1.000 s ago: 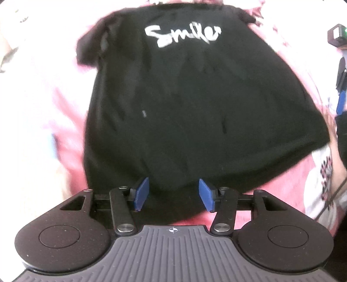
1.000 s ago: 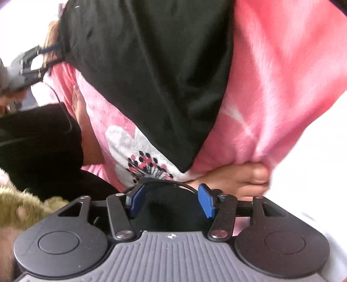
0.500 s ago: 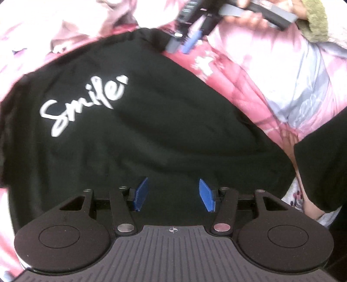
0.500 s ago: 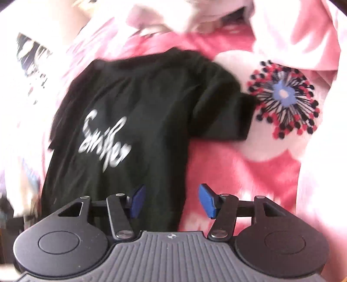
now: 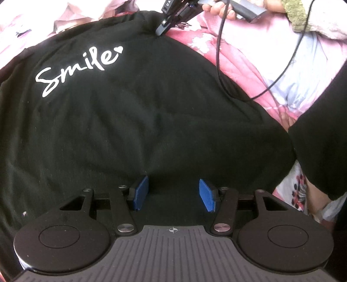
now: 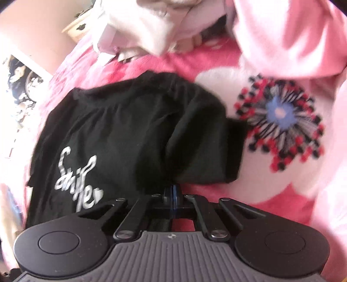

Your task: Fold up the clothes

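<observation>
A black T-shirt (image 5: 151,108) with a white "Smile" print lies spread on a pink blanket. My left gripper (image 5: 173,193) hovers open over the shirt's lower part, its blue pads (image 5: 142,193) apart with only flat fabric under them. In the right wrist view the same T-shirt (image 6: 130,130) shows its shoulder and short sleeve. My right gripper (image 6: 173,194) is shut there, pads together on the black cloth where the sleeve meets the body. From the left wrist view the right gripper (image 5: 161,32) pinches the shirt's far edge, held by a hand (image 5: 219,9).
The pink blanket (image 6: 271,195) has a large flower print (image 6: 279,121). A black cable (image 5: 219,54) trails over the blanket and the shirt's right side. A person's black-clad limb (image 5: 321,130) lies at the right. Pale crumpled cloth (image 6: 141,28) is heaped beyond the shirt.
My right gripper swung from the shirt's hem corner to the sleeve and closed on the cloth. My left gripper moved lower over the shirt, still open.
</observation>
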Tool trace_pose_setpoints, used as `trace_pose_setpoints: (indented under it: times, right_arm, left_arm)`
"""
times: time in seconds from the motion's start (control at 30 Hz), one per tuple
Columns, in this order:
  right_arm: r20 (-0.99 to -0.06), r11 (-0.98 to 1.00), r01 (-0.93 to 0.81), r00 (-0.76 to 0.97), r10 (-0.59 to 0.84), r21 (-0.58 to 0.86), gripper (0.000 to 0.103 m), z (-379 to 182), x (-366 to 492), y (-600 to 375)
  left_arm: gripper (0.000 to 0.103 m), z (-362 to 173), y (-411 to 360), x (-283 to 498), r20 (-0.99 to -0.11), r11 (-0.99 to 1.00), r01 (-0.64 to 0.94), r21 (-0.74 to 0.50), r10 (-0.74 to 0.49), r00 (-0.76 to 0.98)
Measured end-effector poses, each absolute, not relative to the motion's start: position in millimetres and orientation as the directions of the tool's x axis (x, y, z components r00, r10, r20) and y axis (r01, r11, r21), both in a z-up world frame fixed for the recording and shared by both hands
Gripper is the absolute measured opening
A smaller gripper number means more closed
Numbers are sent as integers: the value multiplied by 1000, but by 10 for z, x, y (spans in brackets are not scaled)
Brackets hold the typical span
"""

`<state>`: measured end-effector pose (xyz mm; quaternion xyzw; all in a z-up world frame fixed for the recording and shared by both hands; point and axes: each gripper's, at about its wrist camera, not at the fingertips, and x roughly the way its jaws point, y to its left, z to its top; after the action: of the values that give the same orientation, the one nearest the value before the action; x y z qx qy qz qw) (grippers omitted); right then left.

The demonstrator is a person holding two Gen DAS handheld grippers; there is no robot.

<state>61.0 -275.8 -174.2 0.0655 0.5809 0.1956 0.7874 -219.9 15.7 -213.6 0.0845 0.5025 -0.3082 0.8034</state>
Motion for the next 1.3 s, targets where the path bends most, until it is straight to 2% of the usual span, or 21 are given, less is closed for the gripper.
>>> trace_pose_setpoints:
  times: [0.1, 0.23, 0.4, 0.5, 0.63, 0.7, 0.8, 0.83, 0.97, 1.13, 1.17, 1.2, 1.3]
  right_arm:
    - [-903, 942, -263, 319, 289, 209, 0, -1814, 598, -2761]
    - [-879, 941, -265, 369, 302, 212, 4, -1713, 554, -2781]
    - [-815, 911, -374, 463, 348, 176, 8, -1312, 439, -2676]
    - [-778, 877, -448, 484, 401, 174, 16, -1114, 434, -2464]
    - [-755, 778, -615, 451, 476, 124, 21, -963, 398, -1874]
    - [-755, 700, -706, 403, 517, 102, 28, -923, 360, -1495]
    - [-765, 549, -833, 315, 561, 60, 38, -916, 238, -814]
    - [-767, 492, -869, 284, 575, 48, 42, -931, 178, -572]
    - [-780, 315, -949, 195, 595, 3, 44, -1094, -23, 407]
    - [-819, 329, -944, 182, 544, 8, 45, -1426, -50, 1368]
    - [-835, 333, -943, 175, 522, 11, 45, -1504, -53, 1530]
    - [-851, 344, -939, 187, 491, -7, 46, -1607, -46, 1694]
    - [-906, 396, -916, 217, 363, -60, 46, -1956, 43, 1985]
  left_arm:
    - [52, -2147, 193, -2213, -855, 792, 581, -186, -422, 302]
    - [52, -2131, 234, -2219, -848, 788, 582, -200, -436, 300]
    - [52, -1951, 503, -2167, -822, 835, 491, -249, -450, 349]
    - [52, -1825, 819, -2101, -798, 892, 368, -263, -415, 437]
    - [52, -1754, 1321, -2018, -784, 968, 141, -205, -249, 568]
    - [52, -1762, 1552, -1975, -783, 983, 22, -184, -160, 601]
    - [52, -1814, 1834, -1898, -778, 969, -118, -218, -100, 620]
    - [52, -1841, 1898, -1871, -774, 964, -146, -224, -85, 627]
    - [52, -1921, 1983, -1774, -757, 956, -182, -228, -57, 650]
    - [51, -2012, 2019, -1626, -730, 941, -203, -270, -63, 681]
    - [48, -2041, 2028, -1610, -727, 941, -198, -275, -69, 683]
    - [44, -2070, 2036, -1594, -724, 941, -193, -279, -74, 686]
    - [43, -2104, 2056, -1602, -701, 935, -180, -306, -93, 708]
